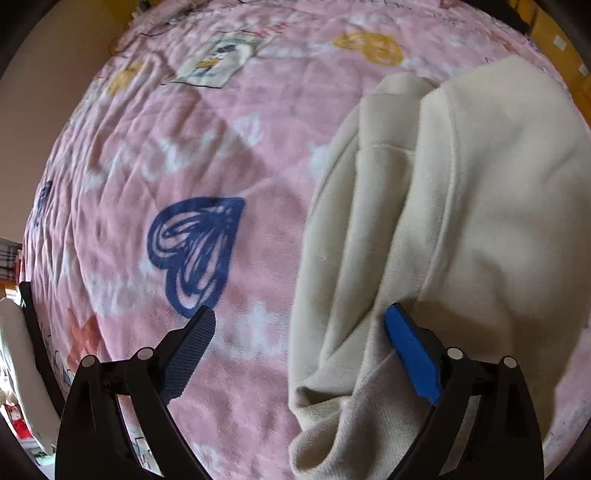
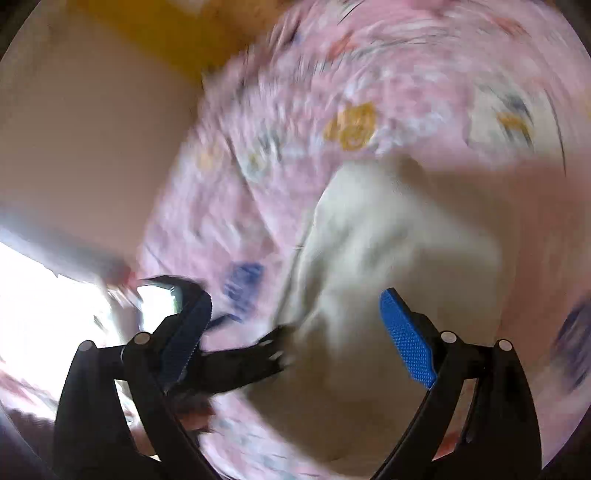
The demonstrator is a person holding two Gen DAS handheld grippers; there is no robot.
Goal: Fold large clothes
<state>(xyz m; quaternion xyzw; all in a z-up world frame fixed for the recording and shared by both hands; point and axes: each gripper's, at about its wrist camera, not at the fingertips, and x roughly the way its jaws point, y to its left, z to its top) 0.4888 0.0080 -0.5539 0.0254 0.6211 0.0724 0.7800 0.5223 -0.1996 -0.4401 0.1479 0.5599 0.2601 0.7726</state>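
Note:
A cream fleece garment lies bunched in thick folds on the right half of the pink printed blanket. My left gripper is open just above the garment's near left edge, its right finger over the cloth and its left finger over bare blanket. Nothing is between them. The right wrist view is heavily blurred. There the garment shows as a pale heap, with my right gripper open above it. The other gripper's black frame reaches in from the lower left.
The blanket covers a bed, with a blue heart print left of the garment. A beige wall stands beyond the bed's left side. A yellow-orange surface shows past the bed's far edge. Bright light glares at lower left.

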